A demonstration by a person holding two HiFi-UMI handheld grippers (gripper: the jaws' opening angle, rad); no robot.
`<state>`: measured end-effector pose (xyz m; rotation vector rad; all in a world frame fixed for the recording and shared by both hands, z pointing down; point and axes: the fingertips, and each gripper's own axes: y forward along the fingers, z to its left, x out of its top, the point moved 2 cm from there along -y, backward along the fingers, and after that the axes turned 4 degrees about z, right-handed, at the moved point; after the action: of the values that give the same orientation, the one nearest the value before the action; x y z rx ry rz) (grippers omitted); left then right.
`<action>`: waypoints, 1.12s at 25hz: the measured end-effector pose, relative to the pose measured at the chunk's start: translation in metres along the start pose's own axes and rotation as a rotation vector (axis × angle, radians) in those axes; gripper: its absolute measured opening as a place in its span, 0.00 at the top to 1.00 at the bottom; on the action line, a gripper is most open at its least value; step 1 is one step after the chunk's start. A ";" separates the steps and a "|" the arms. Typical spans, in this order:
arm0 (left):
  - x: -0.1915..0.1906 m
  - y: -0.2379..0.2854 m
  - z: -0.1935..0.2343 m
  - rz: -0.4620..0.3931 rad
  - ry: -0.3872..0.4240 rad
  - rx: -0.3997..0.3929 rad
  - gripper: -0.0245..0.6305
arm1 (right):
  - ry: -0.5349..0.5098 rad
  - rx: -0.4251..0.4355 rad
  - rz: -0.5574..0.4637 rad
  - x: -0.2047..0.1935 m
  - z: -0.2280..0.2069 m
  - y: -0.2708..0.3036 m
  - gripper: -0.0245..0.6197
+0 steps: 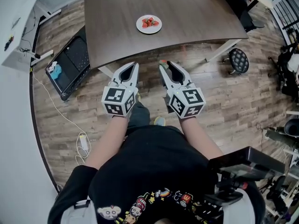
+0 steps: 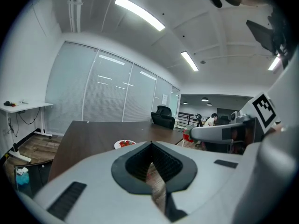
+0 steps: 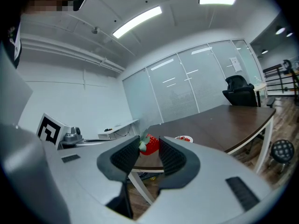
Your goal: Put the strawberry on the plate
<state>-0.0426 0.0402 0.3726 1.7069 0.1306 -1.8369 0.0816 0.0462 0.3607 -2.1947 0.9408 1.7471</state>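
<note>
Hanging short of the table's [image 1: 187,13] near edge, the strawberry [image 3: 150,145] is clamped in the right gripper [image 3: 149,147]. The left gripper [image 2: 152,147] is pressed together on nothing. The plate [image 1: 149,32] is set well inside that edge, with open tabletop around it.

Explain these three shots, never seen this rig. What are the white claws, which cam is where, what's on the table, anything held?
There is no robot here. A person holds a two-jaw gripper in each hand, and the marker cubes are part of the grippers. The head view looks down from the person's head and shows the left gripper and the right gripper just short of a brown table. The other two views come from a camera riding on each gripper, looking along its jaws. On the table sits one white plate with red strawberries on it. The right gripper is shut on a strawberry. The left gripper's jaws are together with nothing between them.
</note>
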 end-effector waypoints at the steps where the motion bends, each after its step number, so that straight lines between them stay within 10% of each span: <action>1: 0.002 0.006 0.006 0.004 0.001 -0.004 0.98 | 0.001 -0.004 0.002 0.001 -0.001 0.007 0.75; 28: 0.036 0.119 0.135 0.072 -0.023 -0.125 0.98 | 0.027 -0.130 0.064 0.021 -0.030 0.159 0.75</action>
<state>-0.0996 -0.1317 0.4001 1.5846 0.1688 -1.7582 0.0164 -0.1006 0.3880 -2.2974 0.9387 1.8614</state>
